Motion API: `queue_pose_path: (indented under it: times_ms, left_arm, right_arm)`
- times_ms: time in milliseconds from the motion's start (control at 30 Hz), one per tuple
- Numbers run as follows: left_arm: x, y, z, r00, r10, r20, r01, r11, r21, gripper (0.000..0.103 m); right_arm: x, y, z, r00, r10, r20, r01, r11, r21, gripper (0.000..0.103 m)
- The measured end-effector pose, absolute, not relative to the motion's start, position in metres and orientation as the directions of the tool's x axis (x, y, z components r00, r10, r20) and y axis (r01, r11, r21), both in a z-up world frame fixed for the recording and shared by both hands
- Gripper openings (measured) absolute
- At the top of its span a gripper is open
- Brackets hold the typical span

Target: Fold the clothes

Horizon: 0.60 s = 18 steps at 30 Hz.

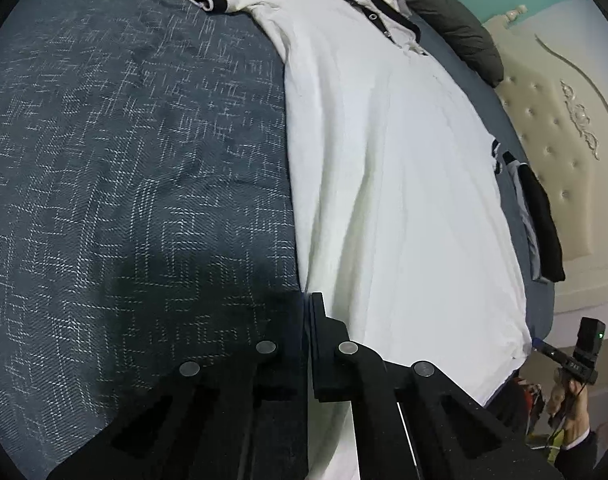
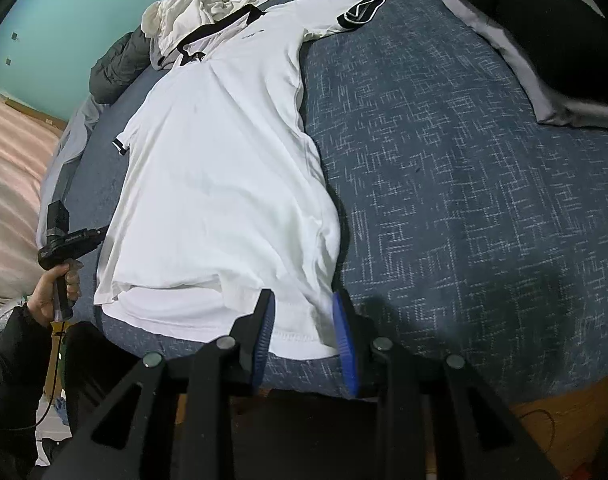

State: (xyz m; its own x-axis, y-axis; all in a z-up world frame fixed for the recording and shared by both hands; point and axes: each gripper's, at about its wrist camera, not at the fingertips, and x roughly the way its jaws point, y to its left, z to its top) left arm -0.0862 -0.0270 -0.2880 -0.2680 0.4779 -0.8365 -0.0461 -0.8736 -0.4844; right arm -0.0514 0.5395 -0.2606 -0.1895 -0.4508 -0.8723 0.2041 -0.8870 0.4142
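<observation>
Left gripper (image 1: 310, 320) pinched shut on white polo shirt (image 1: 384, 184) hem, lower centre.
Right gripper (image 2: 304, 320) spread, 2 blue pads (image 2: 344, 340) straddling the other hem corner on blue bedspread (image 2: 464, 200).

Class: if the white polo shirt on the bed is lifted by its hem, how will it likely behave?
The shirt will probably sag: it lies flat with soft wrinkles. It likely weighs little, being thin cloth. It may drag on the textured bedspread.
</observation>
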Motion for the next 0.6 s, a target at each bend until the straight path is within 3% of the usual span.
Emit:
queue_pose_path:
  times_ms: [267,500,600]
  left_arm:
    - [-0.084,-0.068,-0.256,-0.376,0.418,-0.827,-0.011,-0.894,-0.448,0.002]
    - [-0.081,-0.056,-0.263,-0.328,0.438,-0.837,-0.037,-0.891,-0.452,0.002]
    - [-0.071,-0.050,-0.258,-0.303,0.439,-0.846,-0.080,-0.896,-0.436,0.003]
  right_arm:
    - [-0.053,0.538,-0.267,-0.179,-0.439,-0.880,0.194,-0.893,0.405,0.030]
    - [-0.058,0.538,-0.271,-0.183,-0.435,-0.882,0.168,-0.897,0.408,0.030]
    - [-0.057,0.539,-0.272,-0.176,-0.442,-0.879,0.167,-0.894,0.416,0.042]
